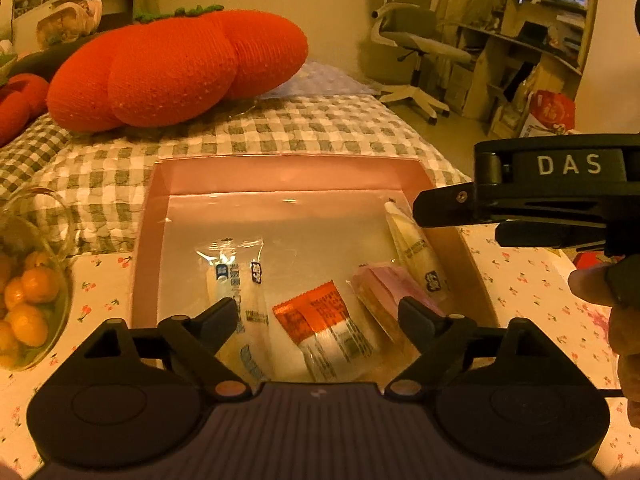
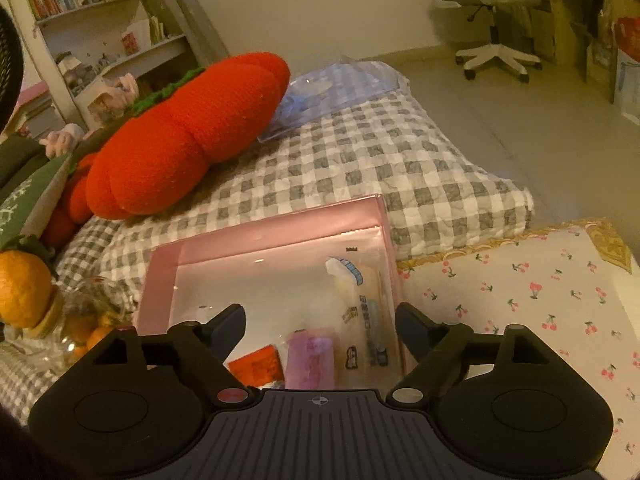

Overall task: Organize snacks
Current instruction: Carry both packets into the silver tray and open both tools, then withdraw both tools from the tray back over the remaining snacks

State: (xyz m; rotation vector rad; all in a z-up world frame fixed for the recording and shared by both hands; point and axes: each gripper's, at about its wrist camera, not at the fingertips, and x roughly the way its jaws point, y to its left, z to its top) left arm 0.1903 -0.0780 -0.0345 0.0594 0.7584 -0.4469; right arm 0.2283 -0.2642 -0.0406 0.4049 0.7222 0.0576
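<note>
A pink box [image 1: 280, 172] holds several wrapped snacks: a clear-wrapped white stick [image 1: 236, 276], an orange-and-white packet [image 1: 320, 320], a pink packet [image 1: 384, 284] and a pale yellow stick [image 1: 416, 248] along the right wall. My left gripper [image 1: 318, 312] is open and empty above the box's near edge. My right gripper [image 2: 320, 320] is open and empty over the box's [image 2: 272, 228] right side, above the pink packet [image 2: 312, 356] and yellow stick [image 2: 360, 304]. It also shows from the side in the left wrist view [image 1: 440, 212].
A glass bowl of small oranges [image 1: 28, 304] stands left of the box on the cherry-print cloth [image 2: 520, 300]. A checked quilt [image 1: 280, 128] with a big red knitted cushion [image 1: 180, 64] lies behind. An office chair [image 1: 412, 44] stands on the floor beyond.
</note>
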